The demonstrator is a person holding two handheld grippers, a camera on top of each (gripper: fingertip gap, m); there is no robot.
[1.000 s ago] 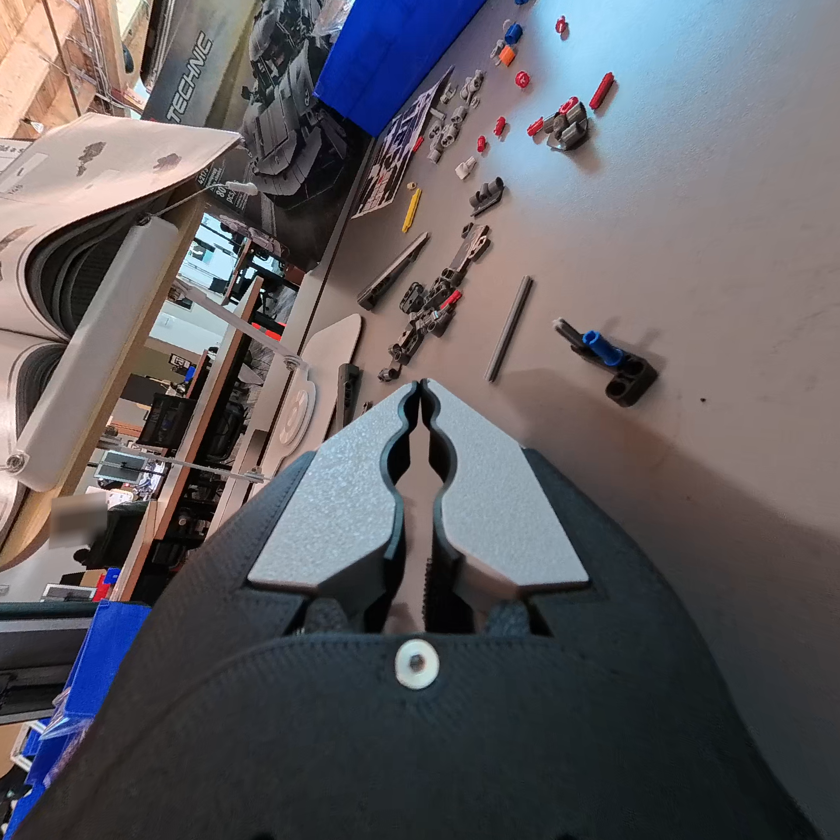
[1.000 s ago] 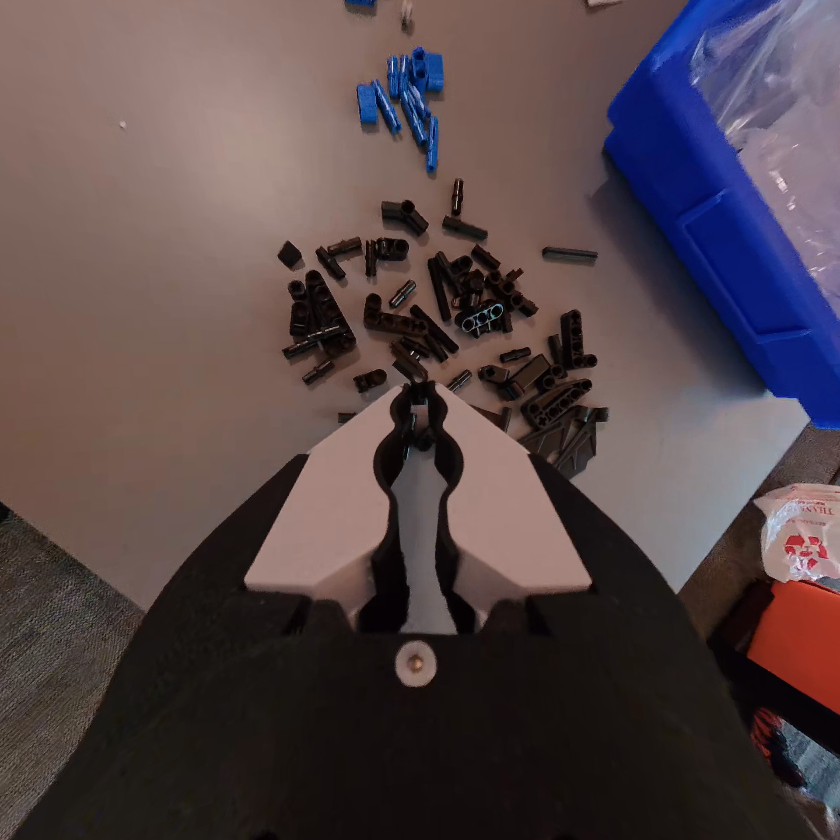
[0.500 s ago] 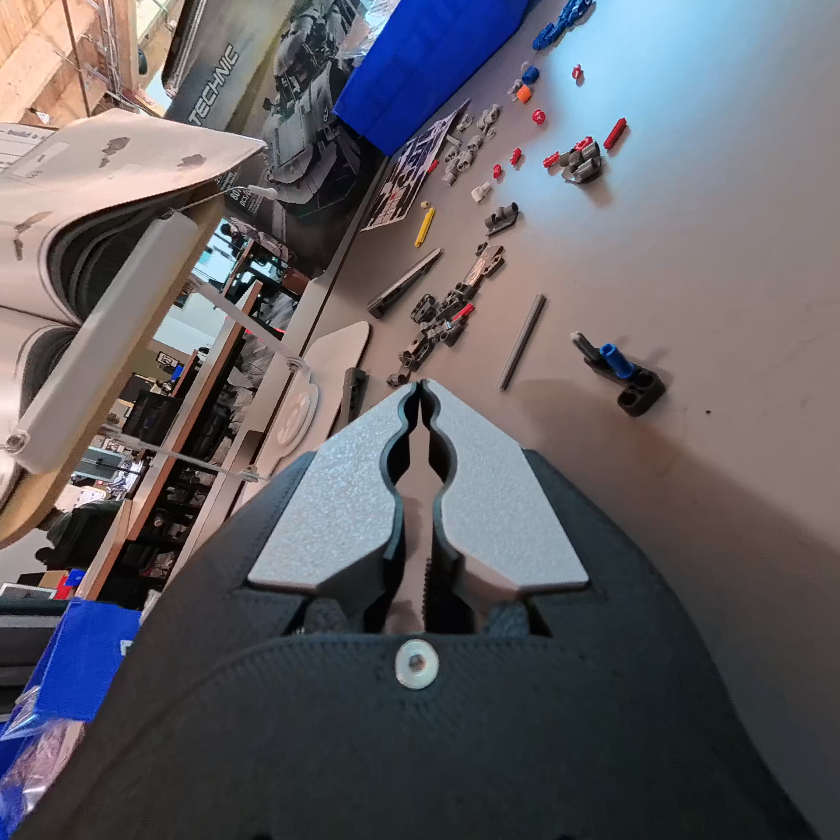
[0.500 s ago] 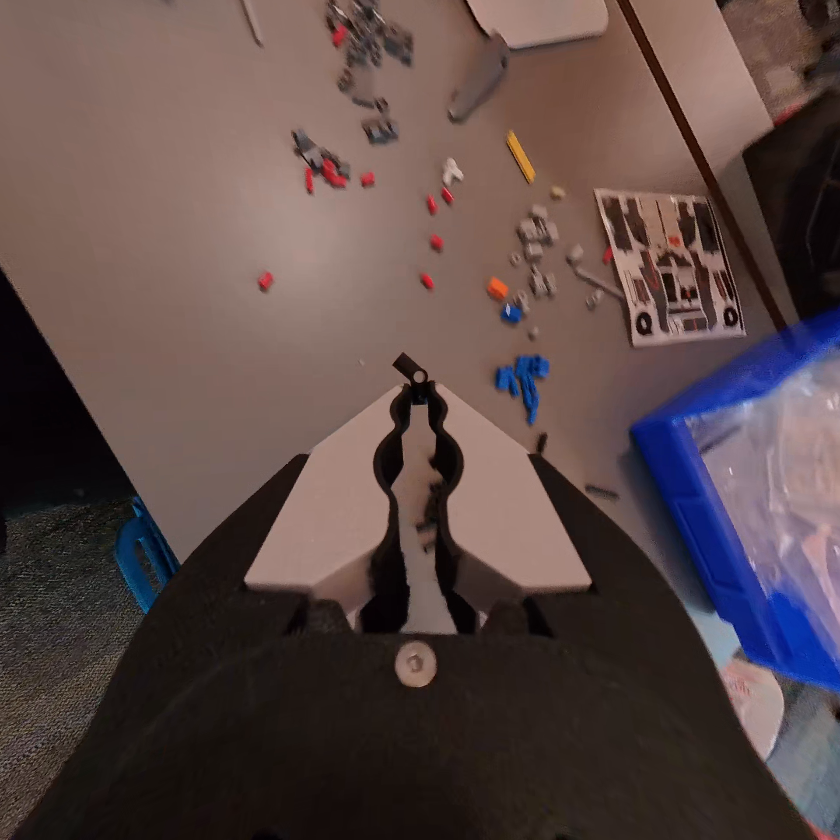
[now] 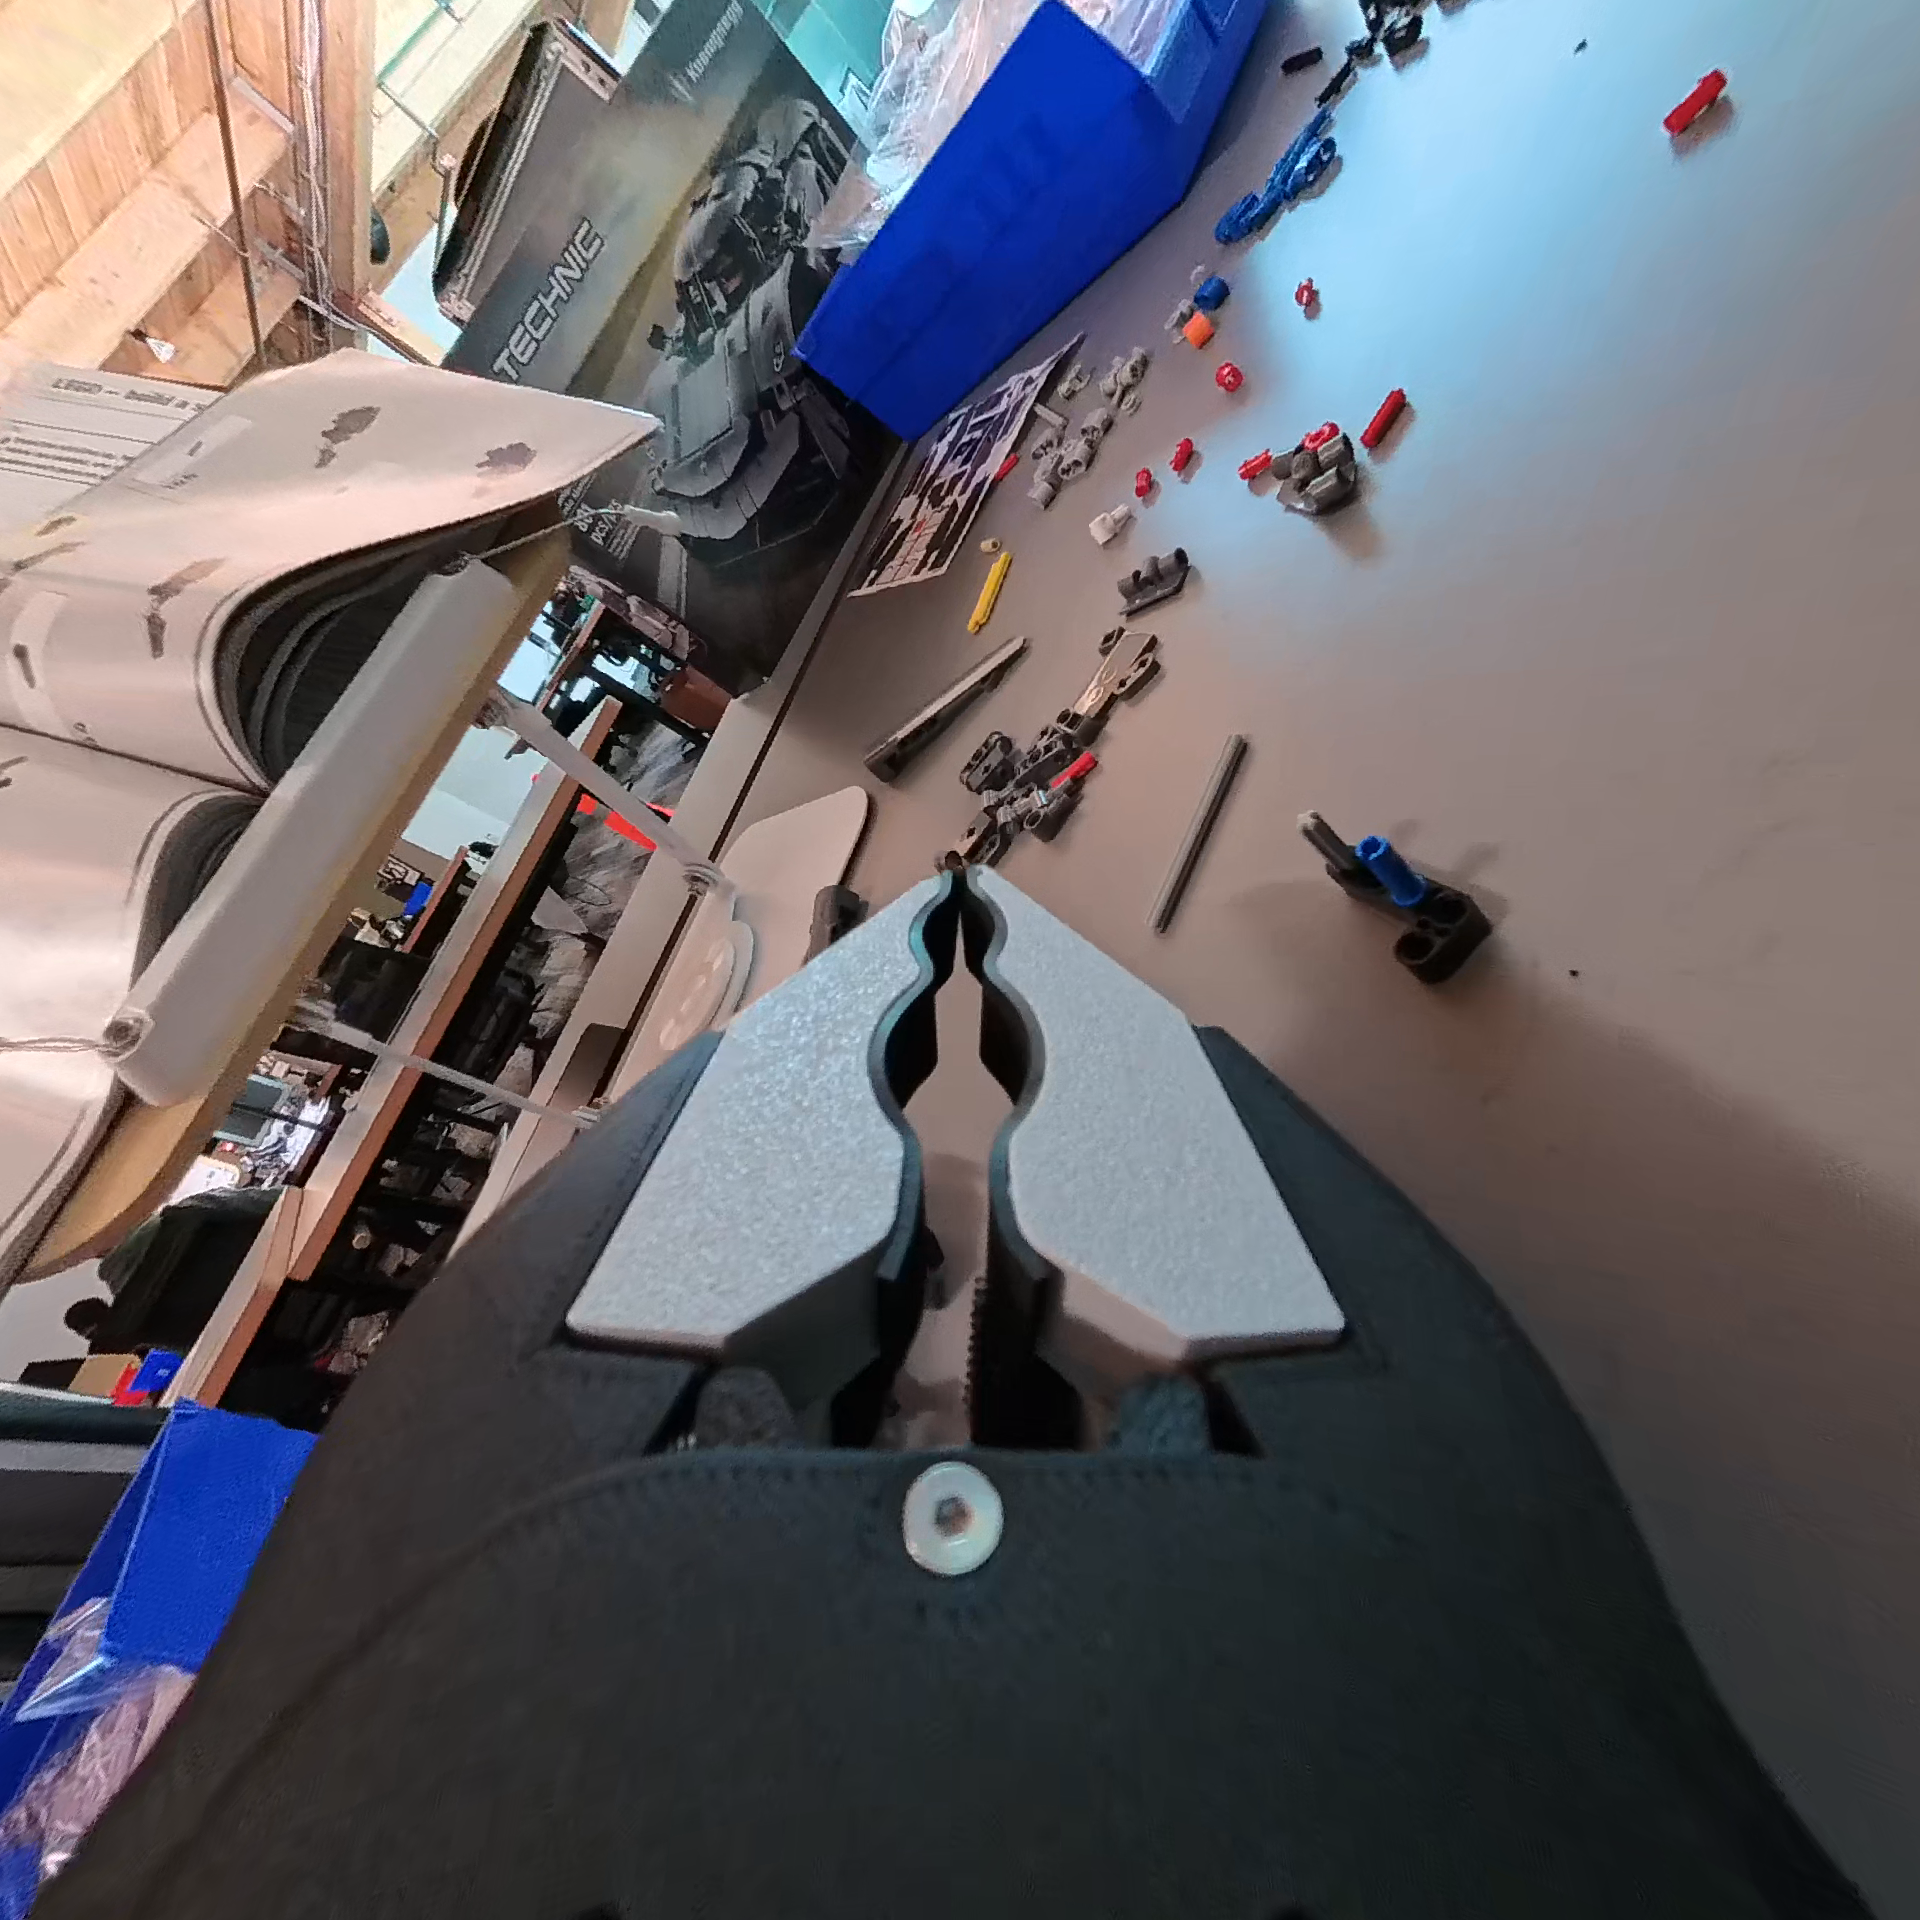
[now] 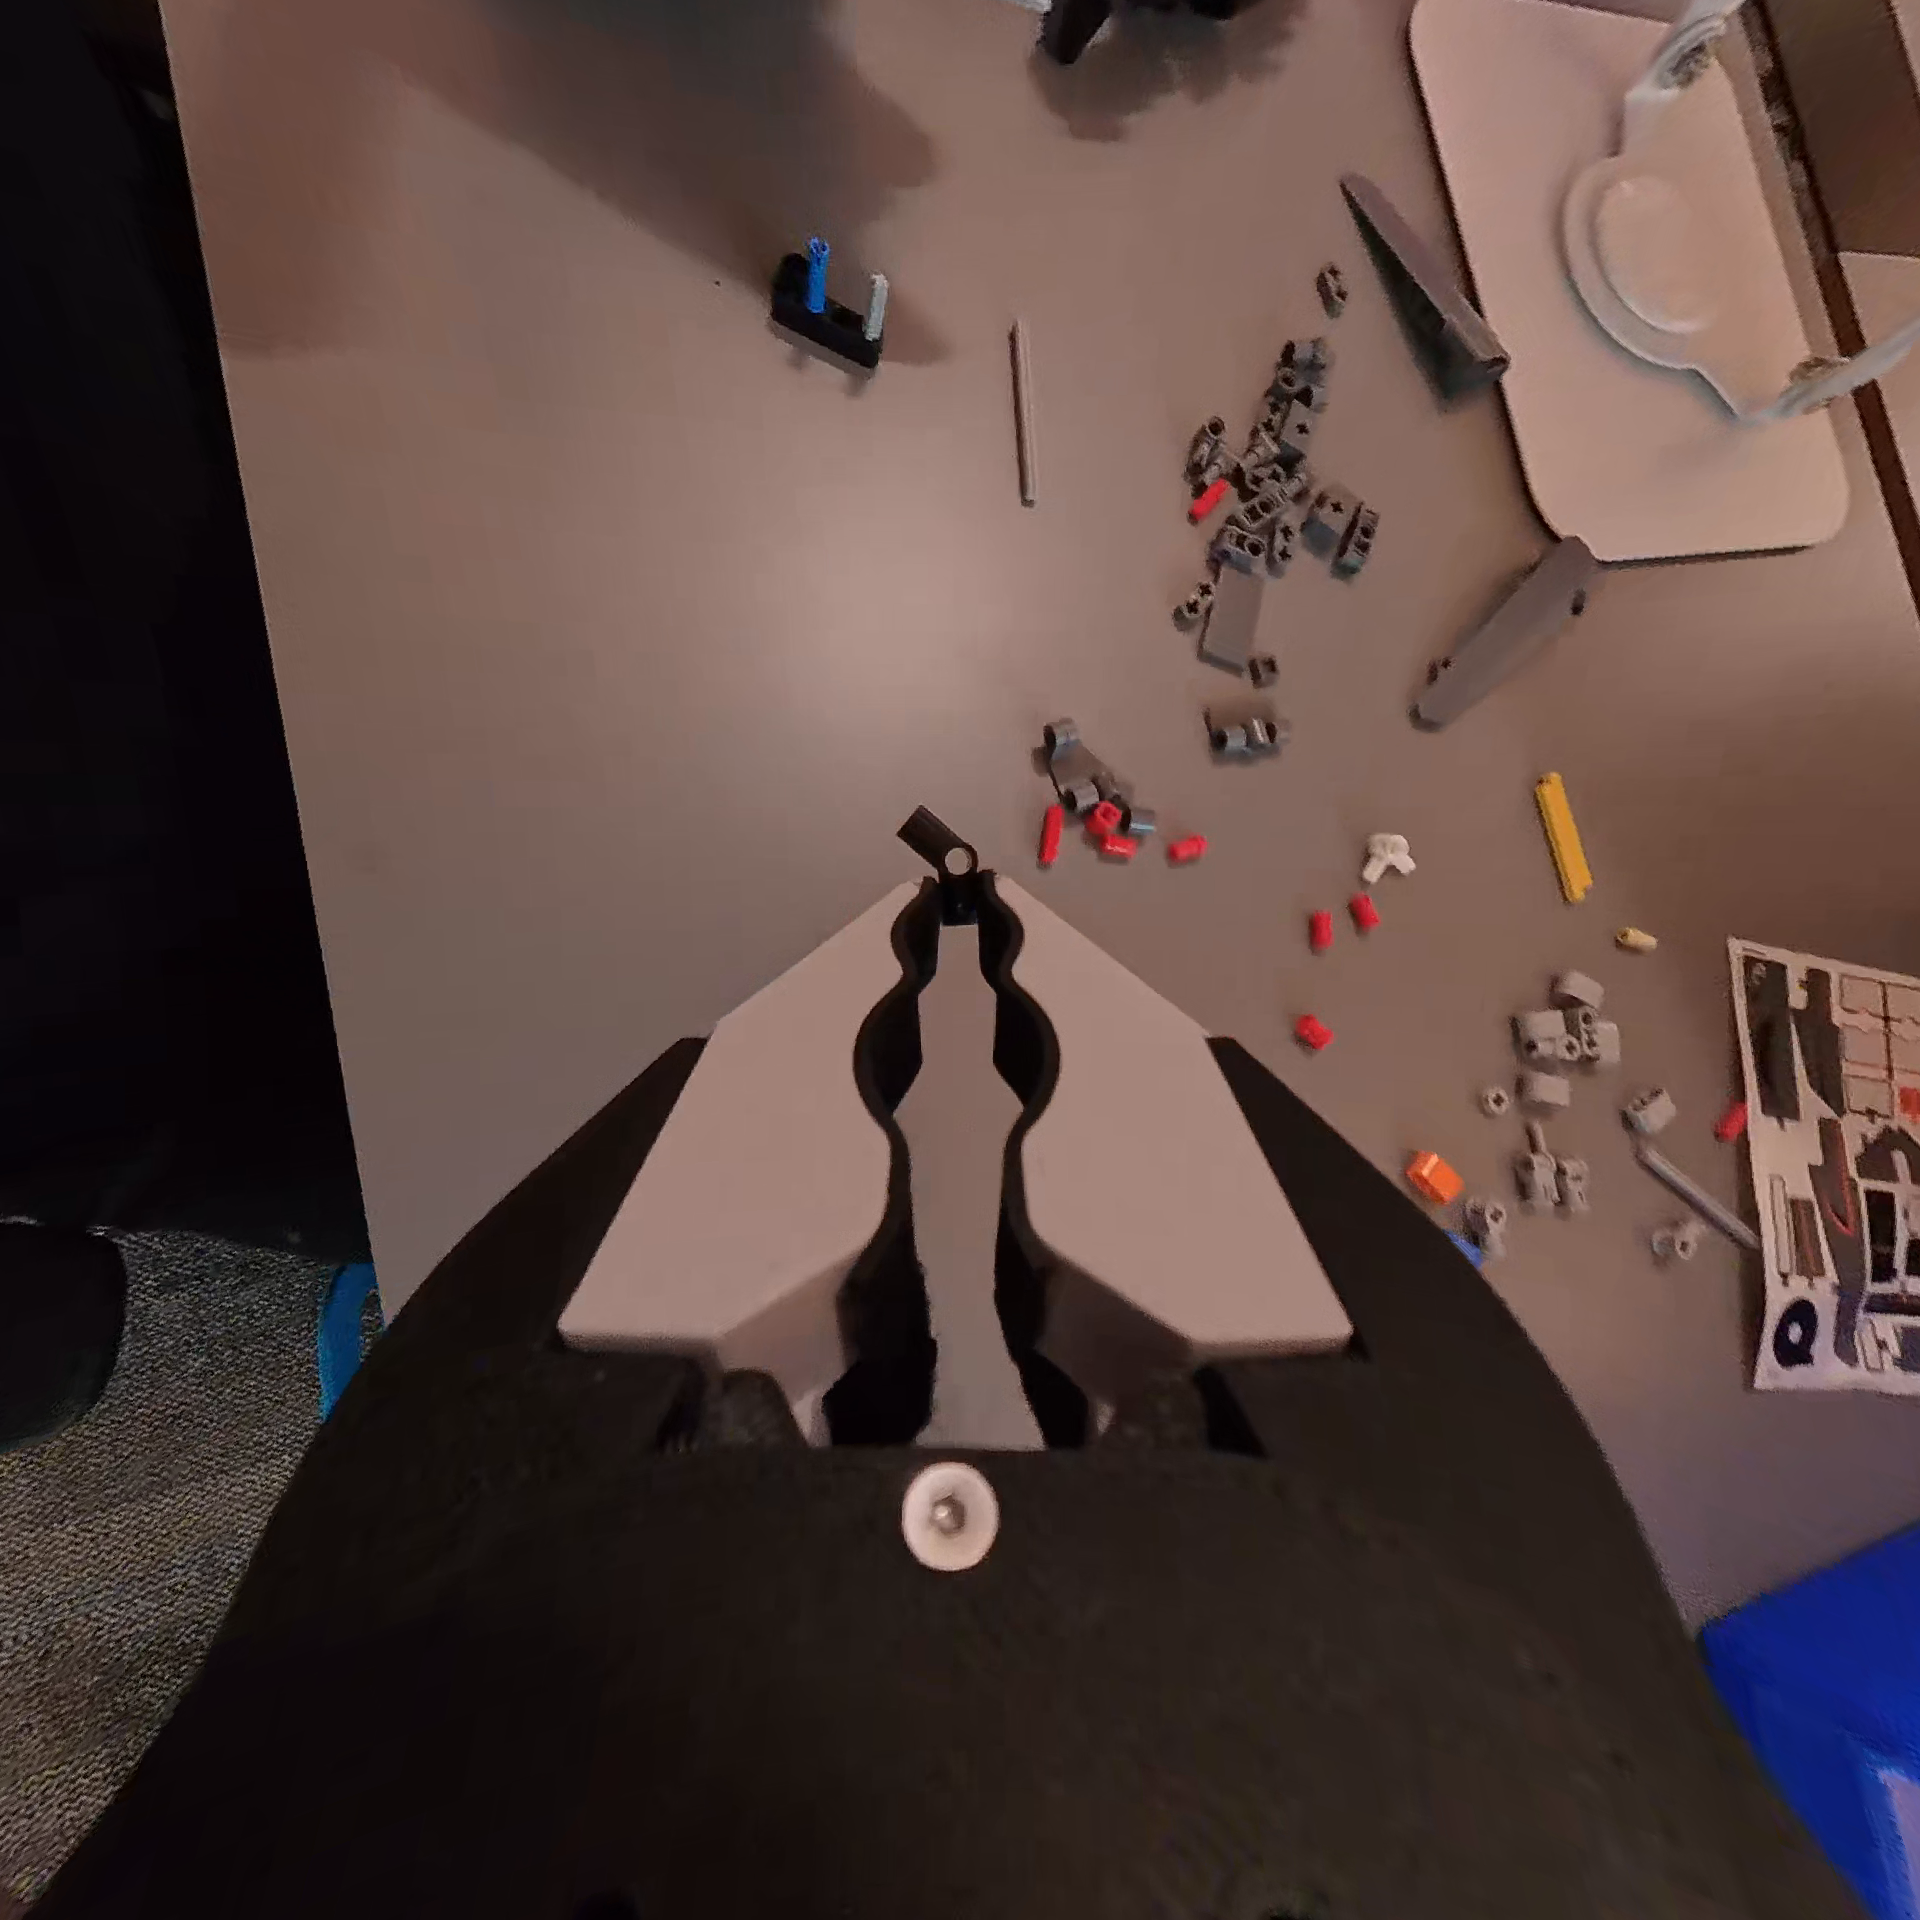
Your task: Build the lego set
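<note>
Swinging away from the heap of black bits and the blue bin it was over a second ago, our right claw [image 6: 954, 891] now hangs above a different stretch of the table [image 6: 644, 582], with the same black angled connector [image 6: 940, 844] pinched at its tips. We can see the pads pressing on one stub of that connector while the other end sticks out ahead and to the left. Just off to the right of it sit some red pins [image 6: 1112, 831] and a grey piece, and farther ahead-right there's a grey cluster [image 6: 1273, 488]. Well ahead and a bit left we've got the grey axle [image 6: 1023, 416] and a black L-beam [image 6: 826, 312] with a blue pin standing in it. Our left claw [image 5: 958, 881] has barely budged; it's closed tight on nothing, tips low over the table, the grey cluster [image 5: 1023, 790] just ahead, the axle [image 5: 1197, 831] and L-beam [image 5: 1423, 925] off to its right. So far: one connector picked and in the air, the L-beam lying untouched, nothing joined yet that we can see.
</note>
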